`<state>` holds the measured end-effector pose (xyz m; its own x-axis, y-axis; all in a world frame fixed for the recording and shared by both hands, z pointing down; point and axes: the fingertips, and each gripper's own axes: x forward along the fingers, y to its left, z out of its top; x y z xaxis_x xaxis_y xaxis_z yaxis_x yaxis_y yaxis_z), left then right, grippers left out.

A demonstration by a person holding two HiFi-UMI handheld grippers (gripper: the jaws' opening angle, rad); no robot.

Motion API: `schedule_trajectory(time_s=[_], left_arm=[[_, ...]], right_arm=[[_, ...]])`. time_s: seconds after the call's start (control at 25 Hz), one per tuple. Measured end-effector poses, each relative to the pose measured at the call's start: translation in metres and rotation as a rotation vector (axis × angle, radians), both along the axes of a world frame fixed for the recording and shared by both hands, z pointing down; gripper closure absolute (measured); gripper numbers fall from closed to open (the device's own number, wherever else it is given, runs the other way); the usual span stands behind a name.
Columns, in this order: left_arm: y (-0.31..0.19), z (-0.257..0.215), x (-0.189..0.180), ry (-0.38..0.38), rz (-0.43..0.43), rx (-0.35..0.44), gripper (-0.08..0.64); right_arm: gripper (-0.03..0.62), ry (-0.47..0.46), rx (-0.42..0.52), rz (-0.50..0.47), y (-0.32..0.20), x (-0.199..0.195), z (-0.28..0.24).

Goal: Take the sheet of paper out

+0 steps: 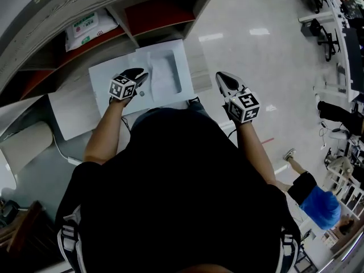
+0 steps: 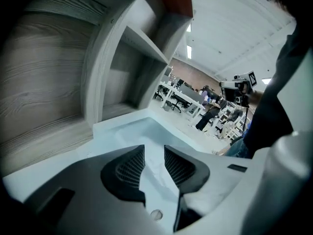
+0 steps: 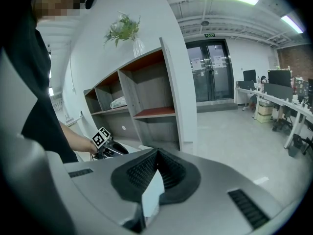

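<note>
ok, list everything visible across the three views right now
tray: one, white, recessed middle, on the grey wood-look ledge.
round piece: one, silvery, small, on the tray.
shelf unit: one, grey with red-brown panels, behind the tray.
bag: one, white with green print, in a shelf compartment.
plant in vase: one, green, on top of the shelf unit.
sheet of paper: one, white, pinched in the right gripper.
bystander: one, blue top, lower right in the head view.
left gripper: one, grey and black, open above the tray.
right gripper: one, same colours, shut on the sheet of paper.
</note>
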<state>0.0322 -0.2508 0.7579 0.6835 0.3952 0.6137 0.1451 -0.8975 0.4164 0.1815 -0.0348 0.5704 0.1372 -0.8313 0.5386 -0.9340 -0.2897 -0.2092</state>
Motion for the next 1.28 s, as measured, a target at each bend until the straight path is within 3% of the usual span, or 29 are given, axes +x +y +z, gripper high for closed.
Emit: schedule_trajectory(time_s=[0.32, 0.68, 1.28], left_arm=[[0.013, 0.033, 0.006, -0.076, 0.039, -0.019, 0.399], [0.021, 0.064, 0.011, -0.141, 0.044, -0.045, 0.377], [0.024, 0.093, 0.024, -0.175, 0.027, 0.006, 0.36]], right_arm=[[0.578, -0.004, -0.018, 0.022, 0.009, 0.0, 0.005], [0.578, -0.002, -0.036, 0.065, 0.026, 0.008, 0.008], [0.578, -0.01, -0.074, 0.087, 0.046, 0.012, 0.014]])
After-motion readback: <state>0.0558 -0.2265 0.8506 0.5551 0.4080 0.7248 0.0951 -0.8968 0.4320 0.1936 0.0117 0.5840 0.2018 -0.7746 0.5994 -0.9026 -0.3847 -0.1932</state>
